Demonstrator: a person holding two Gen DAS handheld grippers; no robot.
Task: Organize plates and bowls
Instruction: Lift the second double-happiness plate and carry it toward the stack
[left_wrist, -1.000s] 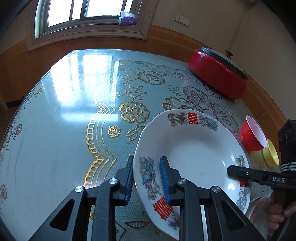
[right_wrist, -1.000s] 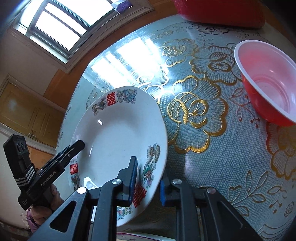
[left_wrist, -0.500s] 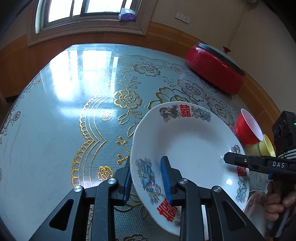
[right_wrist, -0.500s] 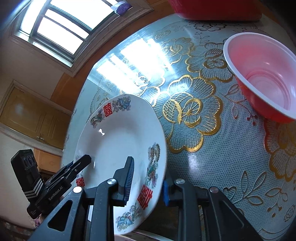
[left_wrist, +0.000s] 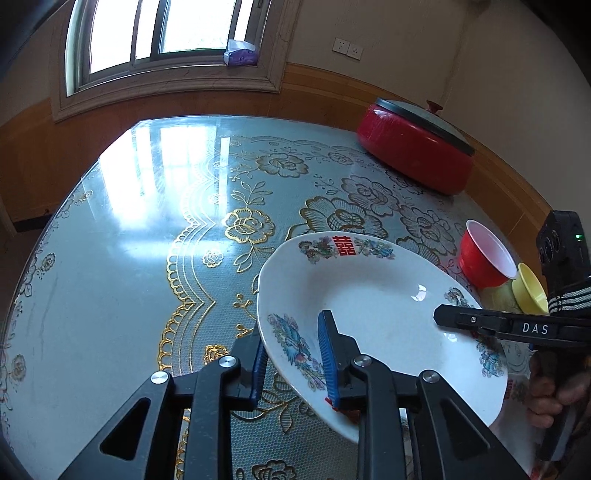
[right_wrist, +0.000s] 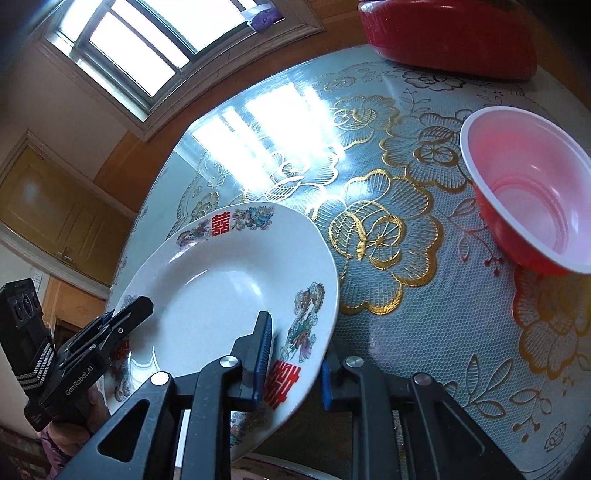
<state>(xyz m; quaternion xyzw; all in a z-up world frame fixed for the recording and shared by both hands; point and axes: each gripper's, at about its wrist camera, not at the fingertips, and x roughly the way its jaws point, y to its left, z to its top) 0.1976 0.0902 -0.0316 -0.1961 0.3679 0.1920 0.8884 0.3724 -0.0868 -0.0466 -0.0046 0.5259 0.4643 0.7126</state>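
Note:
A white plate with bird pictures and red characters is held tilted above the table by both grippers. My left gripper is shut on its near-left rim, one blue pad above and one below. My right gripper is shut on the opposite rim of the plate. In the left wrist view the right gripper reaches over the plate from the right. A red bowl with a pale inside stands on the table to the right, and also shows in the left wrist view, beside a yellow bowl.
A red lidded pot stands at the table's far right edge. The round table has a glossy gold-flowered cloth. Another plate's rim lies under the held plate. A window and wood-panelled wall are behind.
Both grippers have carried the plate toward me and a little higher, keeping their grip. The red and yellow bowls have not moved.

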